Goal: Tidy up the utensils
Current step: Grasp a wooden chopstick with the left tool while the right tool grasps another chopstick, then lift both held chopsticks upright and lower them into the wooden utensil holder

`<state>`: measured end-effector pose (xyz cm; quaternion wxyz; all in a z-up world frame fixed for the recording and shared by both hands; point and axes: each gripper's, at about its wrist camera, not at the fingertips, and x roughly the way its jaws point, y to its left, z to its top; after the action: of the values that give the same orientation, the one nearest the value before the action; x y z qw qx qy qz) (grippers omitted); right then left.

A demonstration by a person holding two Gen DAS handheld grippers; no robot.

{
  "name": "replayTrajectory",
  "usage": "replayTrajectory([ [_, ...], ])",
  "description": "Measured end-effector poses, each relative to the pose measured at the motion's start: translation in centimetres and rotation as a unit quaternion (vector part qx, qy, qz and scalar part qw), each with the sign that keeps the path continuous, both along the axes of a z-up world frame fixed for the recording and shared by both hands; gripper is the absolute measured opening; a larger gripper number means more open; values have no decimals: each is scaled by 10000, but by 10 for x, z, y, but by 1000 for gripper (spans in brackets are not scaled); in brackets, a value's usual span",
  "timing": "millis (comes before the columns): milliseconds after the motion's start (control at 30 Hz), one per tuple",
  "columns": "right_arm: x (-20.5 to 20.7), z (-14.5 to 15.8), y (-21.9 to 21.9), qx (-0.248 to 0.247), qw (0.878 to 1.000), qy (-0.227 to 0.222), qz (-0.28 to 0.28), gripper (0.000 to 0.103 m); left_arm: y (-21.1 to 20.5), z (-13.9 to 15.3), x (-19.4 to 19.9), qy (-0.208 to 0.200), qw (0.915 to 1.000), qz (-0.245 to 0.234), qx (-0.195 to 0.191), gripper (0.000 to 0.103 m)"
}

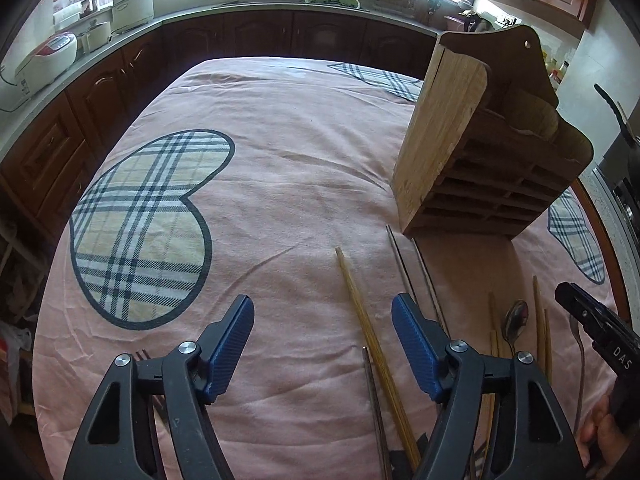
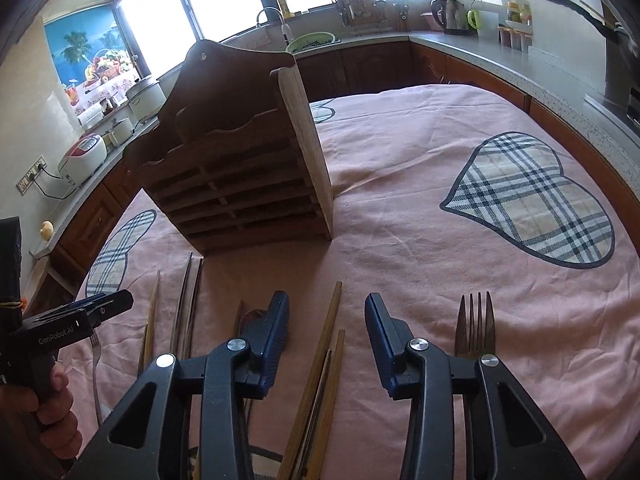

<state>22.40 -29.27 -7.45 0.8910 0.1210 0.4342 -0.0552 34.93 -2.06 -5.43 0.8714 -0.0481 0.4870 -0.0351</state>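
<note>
A wooden utensil holder [image 1: 440, 152] [image 2: 240, 168] stands upright on the pink tablecloth. My left gripper [image 1: 323, 308] is open low over the cloth. A light wooden chopstick [image 1: 368, 320] lies between its fingers, nearer the right one, and the pads do not press it. Two metal chopsticks [image 1: 424, 272] and a spoon [image 1: 516, 318] lie further right. My right gripper [image 2: 327, 304] is open over a pair of brown chopsticks [image 2: 328, 344] that lie between its fingers, untouched. A dark fork [image 2: 476, 324] lies just right of it.
The pink cloth [image 1: 280, 160] with plaid hearts covers the round table. More chopsticks [image 2: 188, 300] and a silver fork [image 2: 95, 344] lie left of the right gripper. A counter [image 1: 132, 28] with rice cookers and a sink runs around the back.
</note>
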Motion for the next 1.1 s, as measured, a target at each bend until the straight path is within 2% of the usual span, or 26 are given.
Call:
replayTrajectory([
  [100,11,-7,-3,76,9999,140,-4,33,-3,-8,16,133,9999,-31,1,64],
  [233,24,-16,-2,1,9994,343,21,31,-7,-20,33,322,9994,-81,52,60],
  [300,29,-24,-1,1,9988,490,53,27,-9,-28,40,436,9990,-84,80,54],
  [367,30,-28,2,-92,9985,525,74,25,-14,-30,43,376,9989,-114,245,54],
  [433,30,-29,5,-237,9983,518,110,24,-20,-32,44,319,9986,-140,388,46],
  [500,33,-31,7,-313,9982,509,105,19,-24,-33,46,264,9982,-177,512,27],
  [533,34,-31,6,-330,9981,510,96,13,-26,-32,46,259,9982,-193,498,22],
  [567,34,-31,4,-300,9982,512,90,8,-27,-32,47,259,9983,-210,470,12],
  [700,34,-30,1,-165,9986,495,86,7,-31,-33,47,201,9982,-301,475,8],
  [800,28,-24,-1,0,9992,387,70,7,-29,-27,40,157,9991,-332,233,6],
  [1100,9,26,4,197,9995,-213,125,5,-9,26,-2,-313,9978,-370,-449,4],
])
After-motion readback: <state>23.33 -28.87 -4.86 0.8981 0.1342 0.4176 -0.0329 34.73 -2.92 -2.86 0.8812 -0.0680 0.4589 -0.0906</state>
